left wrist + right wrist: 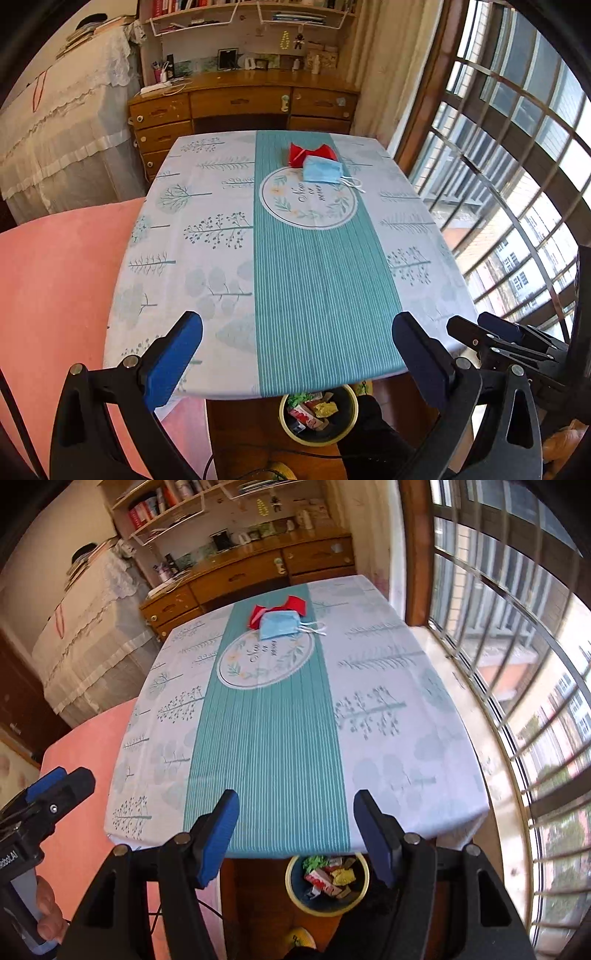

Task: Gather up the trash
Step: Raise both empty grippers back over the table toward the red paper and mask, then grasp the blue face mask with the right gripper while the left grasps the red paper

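Note:
A light blue face mask (322, 170) (279, 626) lies at the far end of the table's teal stripe, partly over a red crumpled piece (309, 153) (291, 604). On the floor below the table's near edge stands a round bin (318, 416) (327, 882) holding several wrappers. My left gripper (297, 347) hangs open and empty over the near table edge. My right gripper (295, 821) is open and empty too, above the same edge and the bin. Each gripper shows at the other view's side: the right gripper (491, 332) and the left gripper (55, 782).
The table (207, 258) (406, 738) wears a white and teal cloth. A pink surface (55, 288) lies to its left, a barred window (517, 184) to its right. A wooden desk (240, 99) stands beyond the far edge. A hand (48, 912) grips the left handle.

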### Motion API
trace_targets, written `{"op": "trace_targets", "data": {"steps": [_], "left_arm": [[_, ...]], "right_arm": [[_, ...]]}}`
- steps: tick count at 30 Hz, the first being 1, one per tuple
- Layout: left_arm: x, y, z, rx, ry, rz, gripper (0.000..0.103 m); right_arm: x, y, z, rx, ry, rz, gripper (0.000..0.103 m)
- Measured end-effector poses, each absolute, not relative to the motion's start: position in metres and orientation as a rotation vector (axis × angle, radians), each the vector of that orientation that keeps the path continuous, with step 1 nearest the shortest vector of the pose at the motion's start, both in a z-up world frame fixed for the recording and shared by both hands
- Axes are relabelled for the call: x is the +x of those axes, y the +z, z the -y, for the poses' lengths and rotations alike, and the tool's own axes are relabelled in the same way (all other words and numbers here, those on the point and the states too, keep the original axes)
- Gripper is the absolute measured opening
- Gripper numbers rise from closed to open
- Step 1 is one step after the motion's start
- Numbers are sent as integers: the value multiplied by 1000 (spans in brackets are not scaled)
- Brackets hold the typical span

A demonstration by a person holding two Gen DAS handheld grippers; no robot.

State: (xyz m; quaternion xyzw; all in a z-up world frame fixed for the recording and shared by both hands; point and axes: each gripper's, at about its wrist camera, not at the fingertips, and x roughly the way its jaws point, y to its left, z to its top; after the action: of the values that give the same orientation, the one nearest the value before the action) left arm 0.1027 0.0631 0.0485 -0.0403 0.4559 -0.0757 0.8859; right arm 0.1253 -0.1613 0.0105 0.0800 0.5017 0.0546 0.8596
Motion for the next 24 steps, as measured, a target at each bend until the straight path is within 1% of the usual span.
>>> {"op": "trace_targets", "data": {"steps": [4,9,13,24], "left_arm": [[154,33,-49,-104,-70,-979,102],[217,14,-27,-167,44,-1061,102],[260,5,-6,-187,116,-1095,102],[345,-31,2,-185,276,-1150,102]], "right_arm": [[186,0,163,96,220,-1063,65],[269,-11,172,21,354,-1109,65],[328,-17,171,-65,452,-1102,65],[454,-64,136,-246,570,-1068,65]]}}
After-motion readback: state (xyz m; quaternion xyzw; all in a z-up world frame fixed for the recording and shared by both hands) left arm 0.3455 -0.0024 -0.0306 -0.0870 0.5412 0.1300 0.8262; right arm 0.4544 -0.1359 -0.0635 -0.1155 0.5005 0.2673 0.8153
